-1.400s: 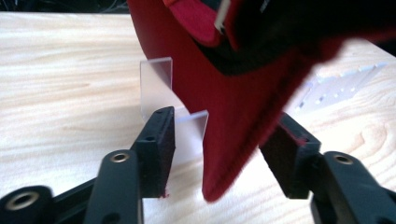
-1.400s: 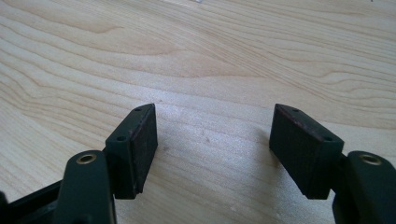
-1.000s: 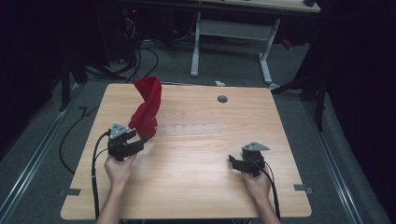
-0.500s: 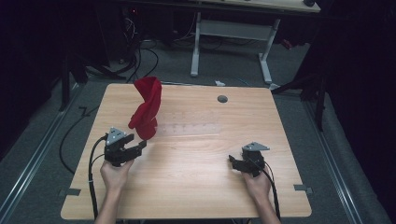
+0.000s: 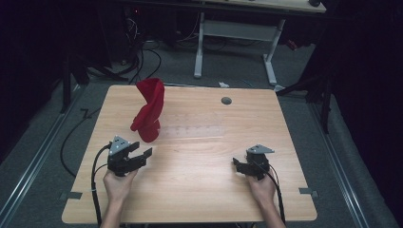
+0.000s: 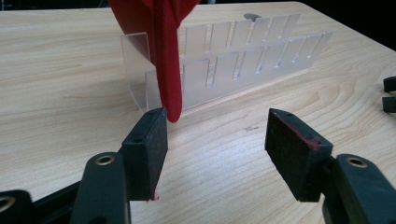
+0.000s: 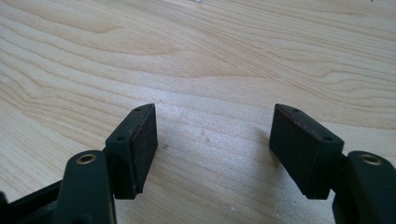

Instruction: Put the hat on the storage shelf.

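— So, what are we looking at on the table (image 5: pixel 190 199)?

— A red cloth (image 5: pixel 149 110) is standing draped at the left end of a clear slotted rack (image 6: pixel 224 65), toward the far left of the tabletop. From above, the rack is almost vanishing against the wood; it is reading as a faint pale strip just right of the cloth.

— And up close?

— The left gripper view is showing what the high view is hiding: the rack's clear upright dividers in two rows, and a narrow folded tail of the cloth hanging down in front of its near end, the tip just beside the left-hand jaw.

— Are the jaws holding anything?

— No. The left gripper (image 6: pixel 215 140) is sitting with its jaws spread wide and nothing between them. The right gripper (image 7: pixel 212 144) is likewise gaping wide over bare wood, well apart from the cloth.

— How is the cloth likely to be handling?

— I'm judging it light, soft and limp, so it should be bunching and sagging wherever it is unsupported. The hanging tail looks like the handiest place to pinch, since it is thick with folds. The rack is probably light and stiff, and may be dragging along if the cloth snags on a divider.

— Whose hands?

— A person's left hand (image 5: pixel 116 183) and right hand (image 5: pixel 260 187) are gripping the tools from the near edge.
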### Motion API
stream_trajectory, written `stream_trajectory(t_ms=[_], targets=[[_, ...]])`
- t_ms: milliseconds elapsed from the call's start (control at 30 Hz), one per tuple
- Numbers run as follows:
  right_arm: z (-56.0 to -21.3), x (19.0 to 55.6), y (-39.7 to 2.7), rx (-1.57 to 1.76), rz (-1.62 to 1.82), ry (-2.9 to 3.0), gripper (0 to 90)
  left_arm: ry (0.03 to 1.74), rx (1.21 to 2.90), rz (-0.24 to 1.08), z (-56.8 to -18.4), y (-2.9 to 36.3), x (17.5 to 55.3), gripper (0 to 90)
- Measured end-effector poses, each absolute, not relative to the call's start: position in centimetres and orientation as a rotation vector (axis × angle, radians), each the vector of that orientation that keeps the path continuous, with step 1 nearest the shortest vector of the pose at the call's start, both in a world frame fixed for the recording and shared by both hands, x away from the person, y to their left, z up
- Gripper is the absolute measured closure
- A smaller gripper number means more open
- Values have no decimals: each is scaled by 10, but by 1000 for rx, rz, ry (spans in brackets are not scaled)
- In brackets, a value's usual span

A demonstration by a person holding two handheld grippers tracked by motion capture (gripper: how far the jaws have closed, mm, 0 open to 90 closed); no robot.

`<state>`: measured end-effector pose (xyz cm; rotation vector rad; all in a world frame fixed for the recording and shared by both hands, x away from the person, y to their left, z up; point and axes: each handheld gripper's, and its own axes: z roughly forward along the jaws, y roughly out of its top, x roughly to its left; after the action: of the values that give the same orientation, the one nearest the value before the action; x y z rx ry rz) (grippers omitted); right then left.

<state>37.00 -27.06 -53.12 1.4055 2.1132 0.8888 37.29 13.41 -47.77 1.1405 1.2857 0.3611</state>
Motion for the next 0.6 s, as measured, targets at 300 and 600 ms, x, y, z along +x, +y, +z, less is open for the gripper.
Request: stream_trajectory(t_ms=[300,600], targets=[[-531,370,-271,1406,889,2113,325,1266,1177,316,-486,122,362,388],[-531,370,-271,1405,889,2114,325,1249,1209,287,-495,108,357,388]])
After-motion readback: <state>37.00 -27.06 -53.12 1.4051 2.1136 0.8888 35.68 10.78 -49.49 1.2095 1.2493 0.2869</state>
